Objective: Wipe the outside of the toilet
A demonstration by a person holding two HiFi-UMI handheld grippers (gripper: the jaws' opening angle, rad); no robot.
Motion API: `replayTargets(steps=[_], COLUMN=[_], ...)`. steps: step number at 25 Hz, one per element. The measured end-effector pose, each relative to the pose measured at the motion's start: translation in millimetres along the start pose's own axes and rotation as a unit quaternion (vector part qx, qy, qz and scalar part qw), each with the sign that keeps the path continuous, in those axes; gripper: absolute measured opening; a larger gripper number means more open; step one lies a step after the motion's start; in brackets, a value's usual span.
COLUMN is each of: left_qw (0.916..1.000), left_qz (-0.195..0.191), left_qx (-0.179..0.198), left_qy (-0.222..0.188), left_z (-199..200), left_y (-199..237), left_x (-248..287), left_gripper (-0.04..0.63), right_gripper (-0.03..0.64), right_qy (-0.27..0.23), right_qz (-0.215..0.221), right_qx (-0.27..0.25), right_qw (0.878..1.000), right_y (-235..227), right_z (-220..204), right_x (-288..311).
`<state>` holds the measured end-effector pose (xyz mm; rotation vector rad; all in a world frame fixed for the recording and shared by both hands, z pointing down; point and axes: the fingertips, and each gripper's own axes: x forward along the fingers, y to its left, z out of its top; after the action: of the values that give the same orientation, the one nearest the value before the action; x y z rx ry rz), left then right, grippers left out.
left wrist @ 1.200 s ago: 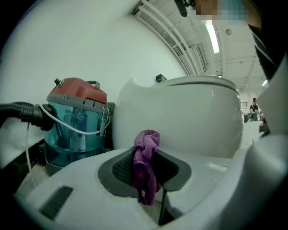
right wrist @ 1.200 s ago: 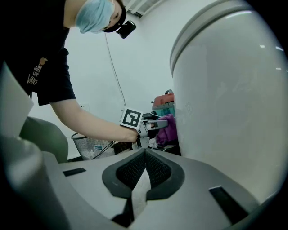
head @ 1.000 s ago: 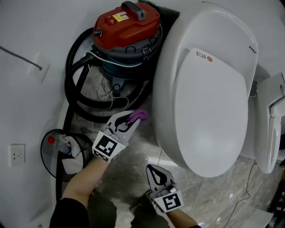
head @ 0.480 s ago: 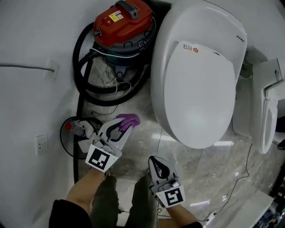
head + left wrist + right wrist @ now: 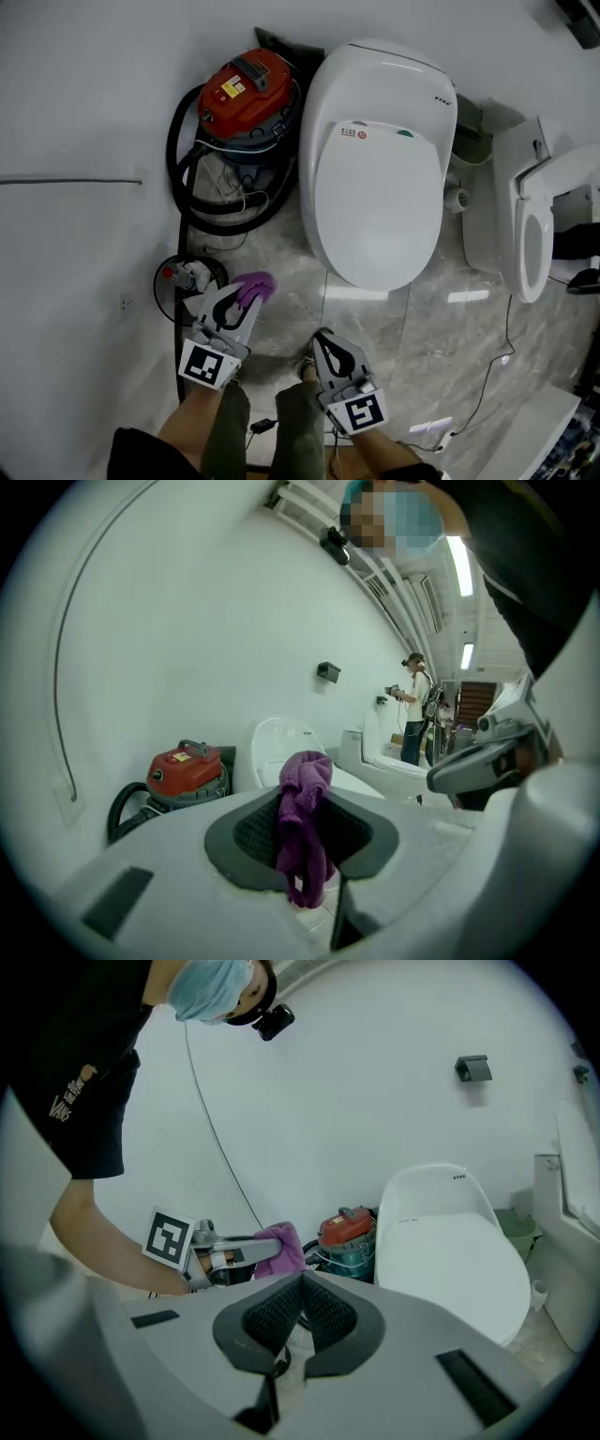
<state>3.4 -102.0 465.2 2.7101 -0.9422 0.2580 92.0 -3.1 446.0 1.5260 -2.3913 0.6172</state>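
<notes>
1. Left gripper (image 5: 246, 292): clamped on the purple cloth (image 5: 255, 283), bunched up and dangling between the jaws. Had that cloth right up near the toilet's left flank a second ago. Now pulled back and hanging over the floor, just beside the little bin (image 5: 172, 281).
2. Red vacuum (image 5: 251, 89): parked by the wall, tucked in close to the toilet's left side. Hasn't budged, only looking smaller from a higher viewpoint.
3. Toilet (image 5: 375, 187): lid down, well apart from the cloth now, no contact anywhere. Probably a step back to pick the next patch rather than a finish. No way to judge coverage so far. Would need bringing the cloth back in before any more wiping.
4. Right gripper (image 5: 323, 337): jaws pinched together on nothing, low by the knees, same as before. Idle, not helping with the wipe.
5. Second toilet (image 5: 525, 234): off to the far right, well clear of both grippers, not part of this job by the look of it.
</notes>
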Motion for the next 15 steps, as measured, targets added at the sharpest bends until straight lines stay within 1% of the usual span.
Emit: replayTargets(steps=[6,11,13,15], left_qw=[1.0000,0.9999,0.9999,0.9995], left_qz=[0.003,0.004,-0.003,-0.021], left_qx=[-0.005,-0.006,-0.008,-0.012], left_qy=[-0.001,0.010,0.014,0.019], left_z=[53,85,99,114], left_y=[-22,-29,-33,-42], left_x=[-36,-62,-74,-85], left_gripper=[0.078,0.078,0.078,0.078], right_gripper=[-0.002,-0.002,-0.002,-0.002], right_qy=[-0.003,-0.010,-0.017,-0.021], right_qz=[-0.023,-0.041,-0.044,-0.048], right_qx=[-0.002,0.013,0.018,0.020], right_qw=[1.000,0.999,0.999,0.998], right_y=[13,26,36,45], right_z=[52,85,99,115], right_x=[-31,-47,-54,-63])
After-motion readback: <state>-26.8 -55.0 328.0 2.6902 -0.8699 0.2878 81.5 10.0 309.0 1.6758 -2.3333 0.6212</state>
